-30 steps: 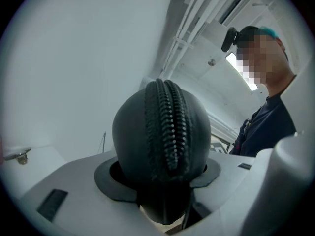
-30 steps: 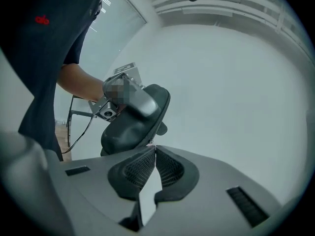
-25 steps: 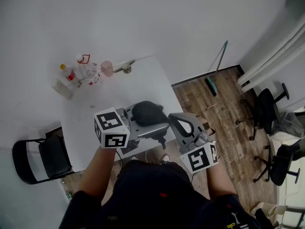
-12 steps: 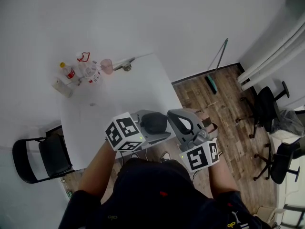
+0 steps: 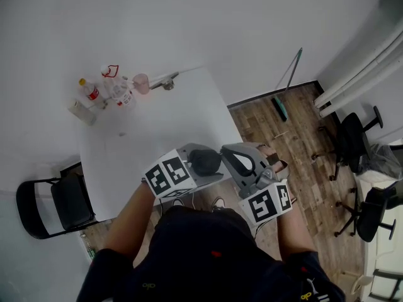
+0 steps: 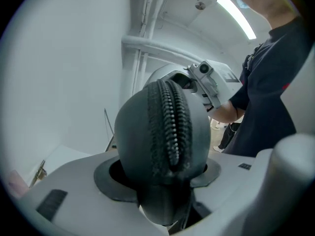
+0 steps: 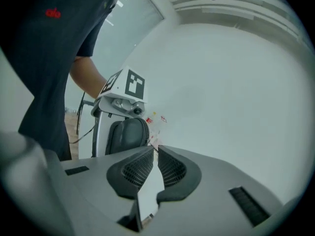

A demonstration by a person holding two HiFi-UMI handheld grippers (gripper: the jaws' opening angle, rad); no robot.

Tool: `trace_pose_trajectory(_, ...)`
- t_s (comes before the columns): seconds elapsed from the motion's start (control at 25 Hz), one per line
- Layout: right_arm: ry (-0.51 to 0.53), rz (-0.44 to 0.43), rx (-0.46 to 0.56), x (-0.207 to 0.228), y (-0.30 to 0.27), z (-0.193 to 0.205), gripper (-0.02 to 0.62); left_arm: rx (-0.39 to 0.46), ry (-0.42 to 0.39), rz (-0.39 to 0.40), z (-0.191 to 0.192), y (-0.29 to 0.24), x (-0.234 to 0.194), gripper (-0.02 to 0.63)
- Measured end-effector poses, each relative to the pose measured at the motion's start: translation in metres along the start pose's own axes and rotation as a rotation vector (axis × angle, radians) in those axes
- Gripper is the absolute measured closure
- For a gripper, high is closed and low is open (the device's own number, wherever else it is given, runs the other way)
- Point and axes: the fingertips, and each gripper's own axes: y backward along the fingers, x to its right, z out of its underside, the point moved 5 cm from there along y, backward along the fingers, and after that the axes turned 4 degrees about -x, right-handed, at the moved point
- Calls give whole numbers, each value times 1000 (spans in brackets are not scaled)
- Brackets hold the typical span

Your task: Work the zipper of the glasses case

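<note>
The left gripper (image 5: 203, 164) clamps the black glasses case (image 6: 162, 141) between its 2 jaws, in the air by the near edge of the white table (image 5: 157, 118). The right gripper (image 7: 153, 147) has its jaws all but closed, tips at the case's far end. Whether they pinch the pull is unclear. The case's long axis runs out along the left jaws, with its zipper edge facing that camera. Bottles (image 5: 104, 93) stand at the far corner, and wood floor (image 5: 283, 137) lies to the right.

Glasses case (image 5: 203, 160) between the left gripper (image 5: 213, 163)'s fingers (image 6: 74, 191), above the table (image 5: 157, 124)'s near edge — right gripper (image 5: 228, 155) just to its right. Bottles (image 5: 104, 93) at the far left corner; folding chair (image 5: 53, 206) left of the table.
</note>
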Motion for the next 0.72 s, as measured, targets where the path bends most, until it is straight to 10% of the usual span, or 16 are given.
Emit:
trace_pose_trajectory(0.16,-182,-65,126,12,9,4,541,123,5,37,-13,16,0,345)
trace_pose_trajectory(0.32,-550,-266,343,16,24,3,370,122,-49,59,-18,24,4,345)
trace_pose_trajectory(0.72,-580,-552,446,-11,14,-18,304,11,-193,149,-22,6,33,344)
